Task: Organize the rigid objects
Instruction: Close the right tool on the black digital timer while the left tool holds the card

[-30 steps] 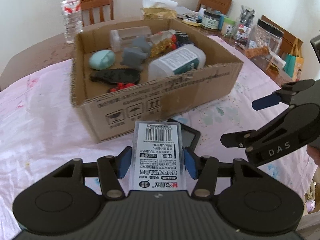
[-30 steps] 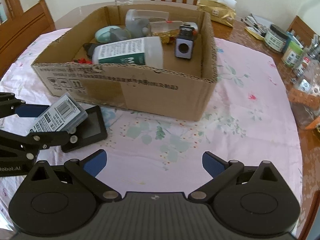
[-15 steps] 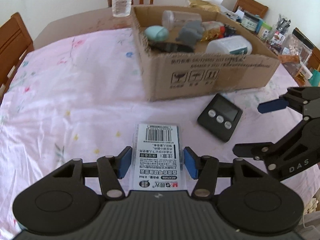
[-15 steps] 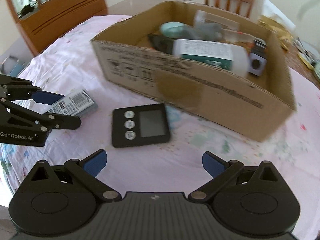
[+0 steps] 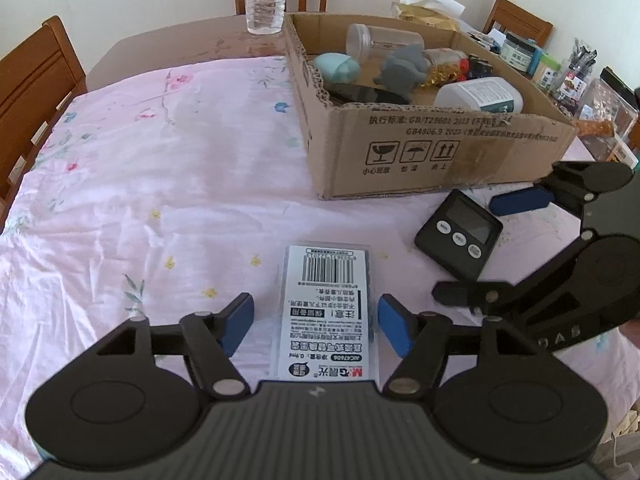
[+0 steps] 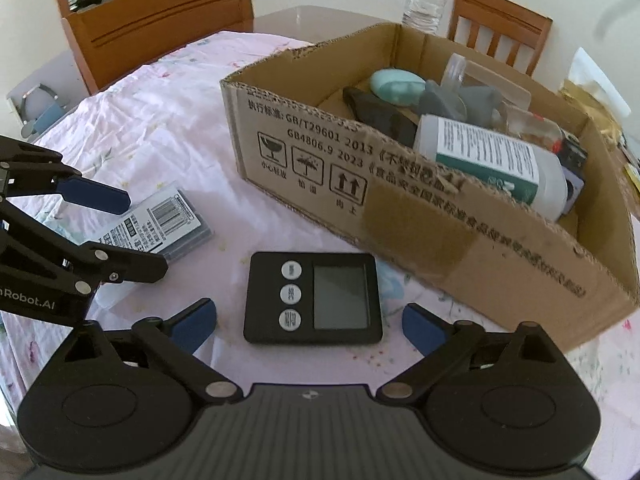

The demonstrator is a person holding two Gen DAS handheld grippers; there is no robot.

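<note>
Left wrist view: left gripper (image 5: 316, 322) jaws just opened, spread clear of the box (image 5: 326, 312) lying on the surface; right gripper (image 6: 310, 322) jaws, still spread, closing around timer (image 6: 314, 298).

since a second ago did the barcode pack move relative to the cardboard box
Yes. The barcode pack was held up against the cardboard box; now it lies on the cloth, farther from it, left gripper jaws just opened.
</note>
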